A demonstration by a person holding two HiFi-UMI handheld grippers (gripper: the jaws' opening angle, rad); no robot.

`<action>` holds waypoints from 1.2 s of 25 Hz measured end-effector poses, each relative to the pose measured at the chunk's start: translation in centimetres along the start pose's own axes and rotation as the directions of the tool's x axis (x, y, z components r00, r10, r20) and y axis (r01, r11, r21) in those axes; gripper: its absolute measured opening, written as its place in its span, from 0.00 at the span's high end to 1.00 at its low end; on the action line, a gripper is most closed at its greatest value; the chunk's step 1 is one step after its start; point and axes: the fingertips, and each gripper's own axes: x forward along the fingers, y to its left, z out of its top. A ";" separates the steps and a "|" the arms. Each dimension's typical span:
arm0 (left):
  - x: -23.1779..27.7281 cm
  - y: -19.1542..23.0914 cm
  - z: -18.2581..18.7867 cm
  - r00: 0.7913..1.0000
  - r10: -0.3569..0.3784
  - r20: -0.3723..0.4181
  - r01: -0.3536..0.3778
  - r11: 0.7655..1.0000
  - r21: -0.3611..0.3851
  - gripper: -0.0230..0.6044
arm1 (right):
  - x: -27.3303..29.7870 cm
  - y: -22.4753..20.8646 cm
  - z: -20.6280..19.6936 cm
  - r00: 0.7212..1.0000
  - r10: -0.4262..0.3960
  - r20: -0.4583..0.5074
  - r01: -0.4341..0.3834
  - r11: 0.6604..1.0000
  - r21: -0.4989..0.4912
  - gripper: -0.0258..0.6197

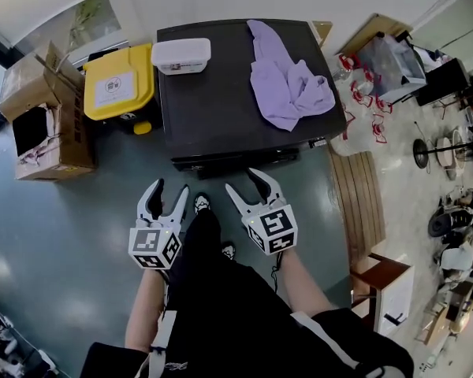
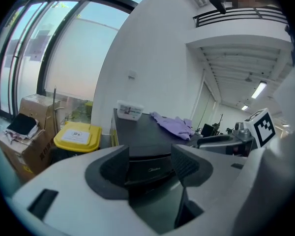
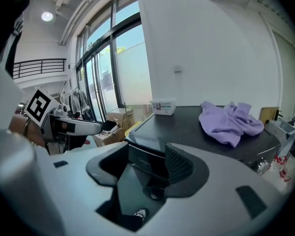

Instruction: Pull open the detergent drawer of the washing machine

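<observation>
The black washing machine (image 1: pixel 221 101) stands against the wall, seen from above in the head view. Its front control panel (image 1: pixel 236 160) faces me, and I cannot pick out the detergent drawer on it. My left gripper (image 1: pixel 169 189) and right gripper (image 1: pixel 244 181) hang side by side just in front of that panel, both open and empty, touching nothing. In the left gripper view the panel (image 2: pixel 150 170) shows between the spread jaws of the left gripper (image 2: pixel 150 163). The right gripper (image 3: pixel 146 163) frames the panel's corner (image 3: pixel 142 156) the same way.
A white lidded box (image 1: pixel 181 55) and a crumpled purple cloth (image 1: pixel 288 81) lie on the machine's top. A yellow-lidded bin (image 1: pixel 118 81) and cardboard boxes (image 1: pixel 43 116) stand to its left. A wooden slatted bench (image 1: pixel 359 203) and clutter lie to the right.
</observation>
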 end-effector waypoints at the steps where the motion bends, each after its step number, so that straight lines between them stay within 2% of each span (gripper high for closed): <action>1: 0.5 0.3 -0.6 1.000 -0.002 -0.012 0.002 1.000 -0.002 0.53 | 0.5 -0.3 -0.7 1.000 -0.006 -0.013 0.006 1.000 0.006 0.59; 11: 5.3 4.4 -6.0 0.995 0.034 -0.096 -0.040 0.997 -0.059 0.53 | 4.5 -2.9 -6.5 0.993 -0.043 -0.112 0.047 0.998 0.032 0.59; 16: 7.1 4.1 -8.4 0.985 -0.010 -0.172 0.006 1.000 -0.025 0.53 | 6.3 -4.0 -7.7 0.988 -0.051 -0.143 0.059 0.997 0.048 0.58; 22: 8.4 3.9 -9.6 0.979 -0.032 -0.200 0.030 0.999 -0.016 0.53 | 7.7 -5.0 -8.2 0.984 -0.056 -0.166 0.067 0.996 0.057 0.58; 30: 9.3 4.1 -9.7 0.980 -0.022 -0.200 0.019 1.000 -0.016 0.53 | 8.6 -5.2 -8.6 0.982 -0.059 -0.179 0.074 0.994 0.078 0.58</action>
